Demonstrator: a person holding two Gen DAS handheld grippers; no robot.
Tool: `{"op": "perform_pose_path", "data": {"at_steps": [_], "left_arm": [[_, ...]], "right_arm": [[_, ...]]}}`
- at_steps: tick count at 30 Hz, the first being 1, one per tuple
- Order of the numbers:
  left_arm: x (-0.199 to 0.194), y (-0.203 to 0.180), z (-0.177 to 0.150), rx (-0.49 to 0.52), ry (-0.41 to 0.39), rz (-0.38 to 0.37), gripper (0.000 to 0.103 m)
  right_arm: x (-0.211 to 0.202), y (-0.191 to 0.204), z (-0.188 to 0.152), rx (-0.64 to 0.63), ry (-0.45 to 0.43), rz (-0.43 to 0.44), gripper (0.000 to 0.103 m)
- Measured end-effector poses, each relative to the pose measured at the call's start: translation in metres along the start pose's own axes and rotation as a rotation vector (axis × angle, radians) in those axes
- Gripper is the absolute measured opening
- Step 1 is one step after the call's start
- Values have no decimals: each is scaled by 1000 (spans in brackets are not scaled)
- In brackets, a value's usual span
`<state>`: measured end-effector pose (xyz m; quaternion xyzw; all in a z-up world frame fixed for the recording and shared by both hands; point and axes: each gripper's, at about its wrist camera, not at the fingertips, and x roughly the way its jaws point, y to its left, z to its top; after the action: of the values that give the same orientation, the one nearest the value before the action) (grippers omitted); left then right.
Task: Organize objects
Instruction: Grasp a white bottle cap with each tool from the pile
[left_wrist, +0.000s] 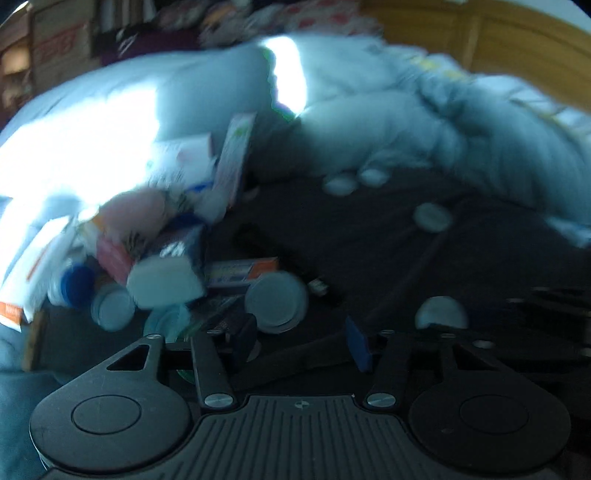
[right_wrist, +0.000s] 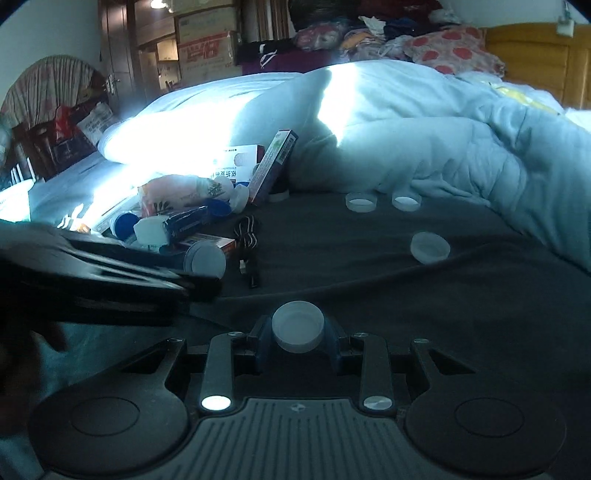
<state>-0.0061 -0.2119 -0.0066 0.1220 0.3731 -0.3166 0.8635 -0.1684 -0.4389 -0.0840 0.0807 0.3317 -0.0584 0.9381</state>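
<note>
A heap of medicine boxes and bottles (right_wrist: 192, 206) lies at the left on a dark sheet (right_wrist: 369, 266); it also shows blurred in the left wrist view (left_wrist: 159, 251). Three white caps lie loose at the back (right_wrist: 361, 201) (right_wrist: 406, 201) (right_wrist: 430, 247). My right gripper (right_wrist: 297, 334) is shut on a white cap (right_wrist: 297, 325), open side up, low over the sheet. My left gripper (left_wrist: 301, 341) is open and empty, just right of the heap, with a white-capped bottle (left_wrist: 276, 301) ahead of its left finger. It shows in the right wrist view as a dark blur (right_wrist: 110, 273).
A pale blue quilt (right_wrist: 424, 133) is bunched along the back and right of the sheet. A black cable (right_wrist: 249, 247) lies beside the heap. Cardboard boxes (right_wrist: 207, 48) and piled clothes (right_wrist: 388, 37) stand behind the bed. A wooden headboard (right_wrist: 535, 59) is at the far right.
</note>
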Motion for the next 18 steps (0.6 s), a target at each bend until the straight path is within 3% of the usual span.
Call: {"op": "perform_pose_path", "data": {"at_steps": [3, 8, 10, 18], "left_arm": [[7, 6, 0, -26, -7, 66, 52], [16, 4, 5, -7, -11, 49, 51], [17, 2, 4, -8, -7, 35, 40], [-19, 4, 13, -86, -90, 33, 39]], "right_arm": [[2, 0, -2, 1, 2, 16, 34], [8, -1, -1, 32, 5, 32, 34], [6, 1, -1, 34, 0, 35, 34], [-3, 8, 0, 30, -39, 31, 33]]}}
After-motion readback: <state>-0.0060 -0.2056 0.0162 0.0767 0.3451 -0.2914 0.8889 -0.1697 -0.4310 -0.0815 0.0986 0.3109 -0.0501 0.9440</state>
